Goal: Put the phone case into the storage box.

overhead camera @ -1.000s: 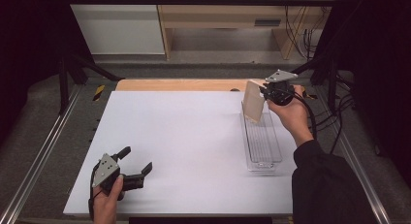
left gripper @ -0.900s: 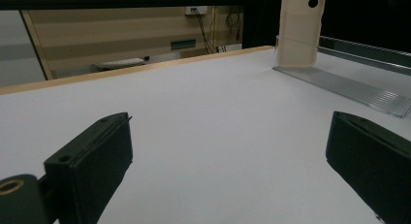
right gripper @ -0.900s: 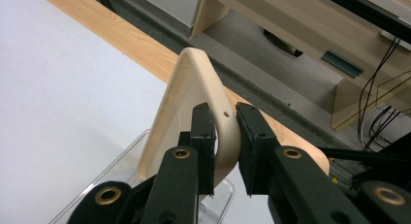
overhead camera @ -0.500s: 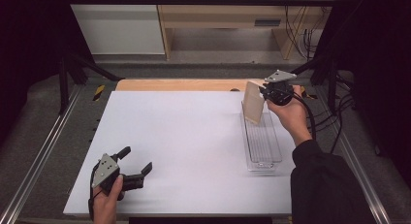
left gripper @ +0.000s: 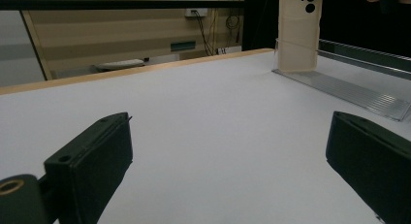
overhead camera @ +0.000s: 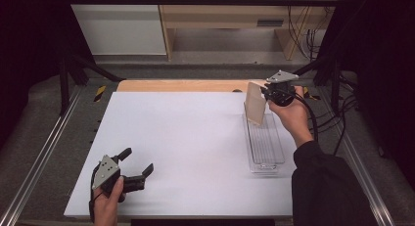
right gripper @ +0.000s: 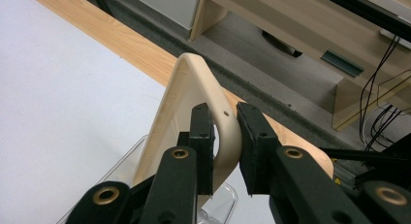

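**Mia:** What is the right gripper (overhead camera: 266, 92) doing?

**Ben:** It is pinching a cream phone case (overhead camera: 255, 103). In the right gripper view the two black jaws squeeze the rounded edge of the case (right gripper: 194, 112), one jaw inside it and one outside.

**Mia:** Where is the case?

**Ben:** At the far right of the white table (overhead camera: 195, 138), standing almost upright. Its bottom end is at the far end of a clear plastic tray (overhead camera: 264, 143). I cannot tell if it touches the tray floor.

**Mia:** Is there anything else in the tray?

**Ben:** I see only the case at its far end. The tray is long and thin, with a ribbed bottom, and you can see right through it. It lies flat on the table, pointing away from the person.

**Mia:** What does the case look like?

**Ben:** It is pale cream, smooth, with round corners. In the left gripper view the case (left gripper: 298, 30) has round holes near the top.

**Mia:** And the left gripper (overhead camera: 138, 163)?

**Ben:** It is near the front left of the table, in the person's left hand (overhead camera: 108, 201). Its jaws are spread wide apart with nothing between them. It is well away from the tray.
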The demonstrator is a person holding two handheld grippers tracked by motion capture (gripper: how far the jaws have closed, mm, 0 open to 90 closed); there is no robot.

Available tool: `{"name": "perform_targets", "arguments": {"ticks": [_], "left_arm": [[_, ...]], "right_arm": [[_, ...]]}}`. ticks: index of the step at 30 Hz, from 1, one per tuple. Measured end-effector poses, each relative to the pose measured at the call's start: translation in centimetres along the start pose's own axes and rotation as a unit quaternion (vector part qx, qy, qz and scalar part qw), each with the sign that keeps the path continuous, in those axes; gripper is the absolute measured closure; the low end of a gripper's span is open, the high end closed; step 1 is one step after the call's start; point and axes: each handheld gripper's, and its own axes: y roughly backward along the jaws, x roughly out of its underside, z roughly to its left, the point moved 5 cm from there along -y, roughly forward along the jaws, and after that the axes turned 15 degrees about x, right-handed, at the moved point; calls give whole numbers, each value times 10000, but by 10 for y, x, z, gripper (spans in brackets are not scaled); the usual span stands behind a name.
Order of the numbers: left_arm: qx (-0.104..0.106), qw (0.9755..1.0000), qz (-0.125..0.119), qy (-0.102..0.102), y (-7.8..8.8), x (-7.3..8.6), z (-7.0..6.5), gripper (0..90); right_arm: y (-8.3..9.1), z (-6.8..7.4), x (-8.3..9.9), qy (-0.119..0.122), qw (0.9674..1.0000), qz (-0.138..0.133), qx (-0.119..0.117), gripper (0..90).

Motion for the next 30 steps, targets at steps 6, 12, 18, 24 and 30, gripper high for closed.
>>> {"name": "perform_targets", "arguments": {"ticks": [6,12,18,24,30], "left_arm": [[-6,10000,-19,7,1,-1,0,28],[-6,10000,-59,20,2,-2,1,28],[7,10000,-81,36,2,-2,0,28],[22,10000,-85,31,1,-2,0,28],[36,10000,-69,46,0,-2,-1,28]], "right_arm": [[-1,2,-1,7,10000,-37,43,771],[-2,2,-1,-21,9999,-44,94,770],[-3,4,-2,15,9999,-46,122,769],[-4,5,-3,-26,9999,-31,143,768],[-7,4,-3,-62,9999,-42,150,763]]}}
